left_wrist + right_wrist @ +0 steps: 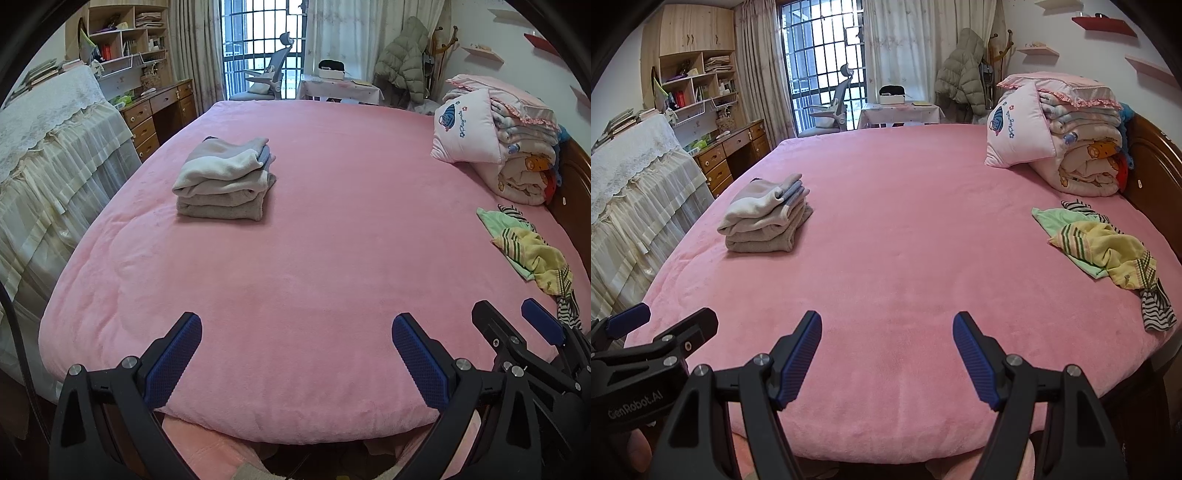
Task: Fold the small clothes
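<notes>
Lace-edged white cloth [48, 107] drapes a tall piece of furniture at the far left, falling in pleated, slightly yellowed folds. Behind it a wooden desk [162, 107] with round drawer knobs stands under open shelves crammed with books and papers.

Next comes the bed, covered by a plush pink blanket [295, 258] with a soft, short nap and faint quilted ridges near its left edge. On its left half sits a stack of folded clothes [225, 181]: thick, fleecy pieces in cream and grey-beige, squared into a neat block with rounded fold edges facing the cameras, a strip of blue-grey showing at the top right.

At the near edge of the bed both grippers hang above the blanket, touching nothing. The left gripper [297, 356] stands released, its blue, finely dimpled pads spread wide with only pink plush between them. Just beside it, the right gripper [887, 354] is likewise released and empty, its ribbed blue pads set on black, angular plastic fingers with silver pivot bolts.

Further right, near the dark wooden headboard [1152, 173], lies a loose pile of unfolded small clothes [1104, 251]: a mint-green piece, a crumpled yellow one with green stripes, and black-and-white striped fabric at both ends. Behind the pile, a pink embroidered pillow [1015, 136] leans against a rolled, cartoon-printed quilt [1086, 158].
</notes>
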Available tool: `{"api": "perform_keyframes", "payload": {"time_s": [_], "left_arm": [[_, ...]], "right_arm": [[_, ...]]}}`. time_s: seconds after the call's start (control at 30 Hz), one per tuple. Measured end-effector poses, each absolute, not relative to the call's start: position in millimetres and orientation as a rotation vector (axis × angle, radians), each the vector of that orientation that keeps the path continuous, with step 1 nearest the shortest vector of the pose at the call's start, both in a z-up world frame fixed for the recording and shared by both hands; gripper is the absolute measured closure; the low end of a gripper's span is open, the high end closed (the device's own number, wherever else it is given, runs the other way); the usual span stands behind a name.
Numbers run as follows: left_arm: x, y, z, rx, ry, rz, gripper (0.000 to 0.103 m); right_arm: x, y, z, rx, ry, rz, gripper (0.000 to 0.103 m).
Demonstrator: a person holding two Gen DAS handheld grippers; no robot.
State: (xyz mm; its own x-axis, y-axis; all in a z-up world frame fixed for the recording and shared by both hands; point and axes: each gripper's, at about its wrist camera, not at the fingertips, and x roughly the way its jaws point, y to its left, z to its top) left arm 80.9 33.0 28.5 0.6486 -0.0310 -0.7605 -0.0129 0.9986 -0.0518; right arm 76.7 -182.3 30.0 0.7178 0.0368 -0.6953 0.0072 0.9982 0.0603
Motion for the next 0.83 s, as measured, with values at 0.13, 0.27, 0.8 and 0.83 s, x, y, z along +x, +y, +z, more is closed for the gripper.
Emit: {"api": "perform_keyframes", "payload": {"time_s": [0.13, 0.27, 0.8, 0.83], "left_arm": [[80.3, 31.8, 28.4, -0.048, 0.862, -0.024, 0.001], [79.0, 31.5, 27.8, -0.045, 0.86, -0.025, 0.001], [81.5, 32.9, 24.5, -0.06, 0.894, -0.027, 0.001], [81.7, 32.9, 24.3, -0.061, 0.895, -0.027, 0.001]], "right_arm": [[76.2, -181.6, 28.4, 0.061, 0.772, 0.007, 0.029], [75.8, -180.7, 28.1, 0.057, 0.773, 0.0, 0.029], [75.9, -183.5, 23.8, 0.05, 0.777, -0.007, 0.029], [75.6, -183.8, 22.7, 0.049, 0.778, -0.008, 0.029]]}}
